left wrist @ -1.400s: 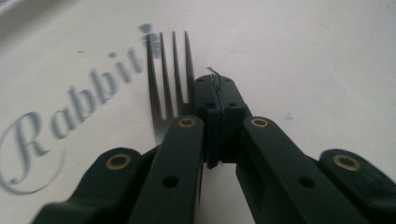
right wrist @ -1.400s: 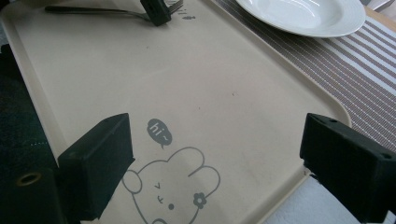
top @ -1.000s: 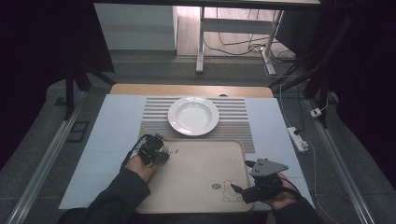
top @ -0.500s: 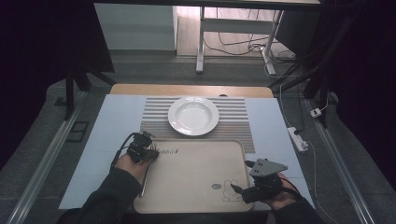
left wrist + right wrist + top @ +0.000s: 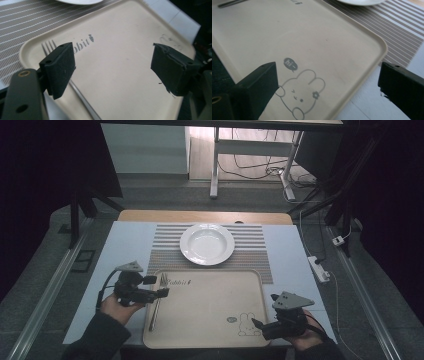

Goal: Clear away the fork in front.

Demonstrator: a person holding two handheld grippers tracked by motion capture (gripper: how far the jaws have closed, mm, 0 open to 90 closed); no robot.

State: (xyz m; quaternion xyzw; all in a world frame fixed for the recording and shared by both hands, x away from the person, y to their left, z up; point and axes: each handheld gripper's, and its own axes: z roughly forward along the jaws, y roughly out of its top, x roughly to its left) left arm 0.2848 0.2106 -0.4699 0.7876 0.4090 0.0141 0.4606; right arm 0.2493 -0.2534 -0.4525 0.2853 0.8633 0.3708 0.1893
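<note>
fork [image 5: 75,86] handle partly hidden behind left gripper [image 5: 113,66] jaws.

Ahead of me a white plate [image 5: 207,243] sits on a striped placemat [image 5: 252,255], which lies on my pale blue bench [image 5: 125,245]. A white power strip [image 5: 318,269] lies at the bench's right edge, and 1 grey frame leg [image 5: 215,165] stands on the floor beyond

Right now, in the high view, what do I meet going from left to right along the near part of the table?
left gripper → fork → tray → right gripper
</note>
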